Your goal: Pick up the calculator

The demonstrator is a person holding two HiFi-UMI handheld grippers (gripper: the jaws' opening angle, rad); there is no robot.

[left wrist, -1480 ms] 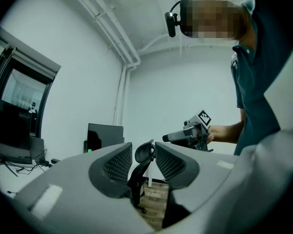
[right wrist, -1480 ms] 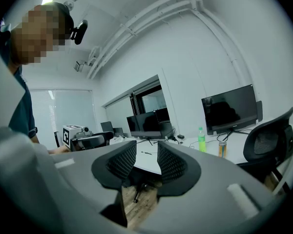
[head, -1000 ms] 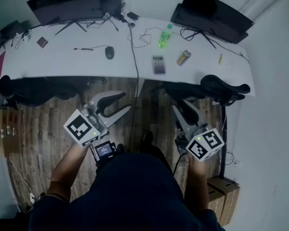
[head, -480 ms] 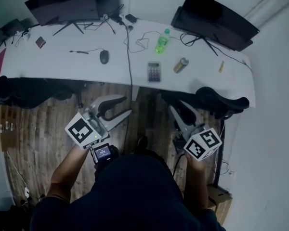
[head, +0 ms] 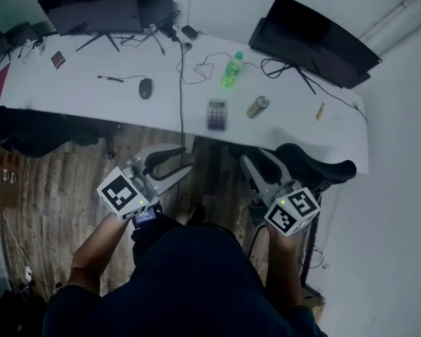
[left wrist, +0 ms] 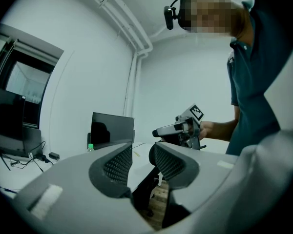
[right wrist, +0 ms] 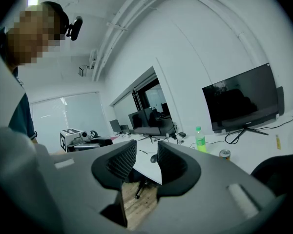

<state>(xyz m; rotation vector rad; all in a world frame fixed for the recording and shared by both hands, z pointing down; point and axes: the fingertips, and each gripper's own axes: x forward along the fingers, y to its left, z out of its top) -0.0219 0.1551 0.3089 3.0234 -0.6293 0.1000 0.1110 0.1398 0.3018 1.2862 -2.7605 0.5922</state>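
White desk (head: 91, 90) on a wood floor (head: 56, 181), white walls around. On it: green bottle (head: 231, 70), can (head: 257, 107), mouse (head: 146, 88) and the calculator (head: 217, 114), which lies at the front edge, ahead of and between the left gripper (head: 188, 158) and right gripper (head: 256, 154). Both grippers' jaws stand apart, empty. Against a second ago, both grippers are nearer the desk, with gaps unchanged.

My right gripper (right wrist: 147, 155) has its jaws apart with nothing between them; only the desk (right wrist: 263, 147) edge and the wood floor (right wrist: 136, 199) show through the gap. A green bottle (right wrist: 200, 140) stands on the desk. A can (right wrist: 225, 154) sits just right of the bottle and nearer me, a mouse (right wrist: 154, 158) lies to the bottle's left, and a dark monitor (right wrist: 241, 101) stands behind it to the right.
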